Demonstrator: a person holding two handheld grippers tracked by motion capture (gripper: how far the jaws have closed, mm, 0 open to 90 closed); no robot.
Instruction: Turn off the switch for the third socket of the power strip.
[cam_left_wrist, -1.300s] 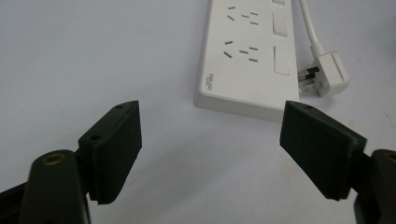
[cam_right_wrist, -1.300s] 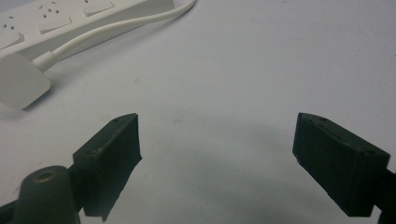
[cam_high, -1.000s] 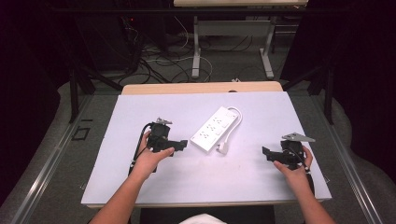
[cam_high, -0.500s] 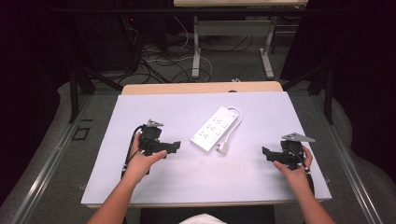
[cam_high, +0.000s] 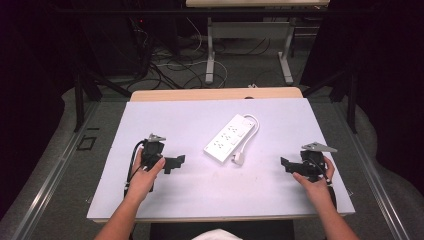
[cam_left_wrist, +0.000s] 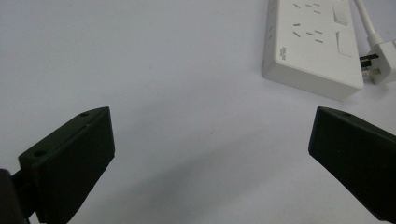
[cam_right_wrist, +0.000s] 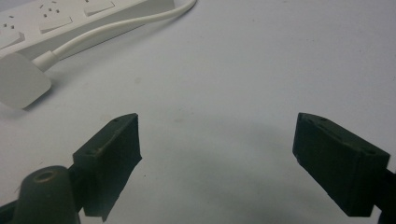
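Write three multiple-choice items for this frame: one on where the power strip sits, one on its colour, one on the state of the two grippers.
1. Where does the power strip lie on the table?
A. Between the two grippers, a little farther from the person
B. Under the left gripper
C. On the floor beside the table

2. What colour is the power strip?
A. Black
B. White
C. Red

3. How do the left gripper and right gripper stand?
A. Both shut on the cord
B. Left open, right shut on the plug
C. Both open, holding nothing

Answers:
1 A: the high view shows it mid-table, with a gripper off to each side.
2 B: its body, cord and plug are all white.
3 C: each gripper view shows its jaws wide apart with bare table between them.
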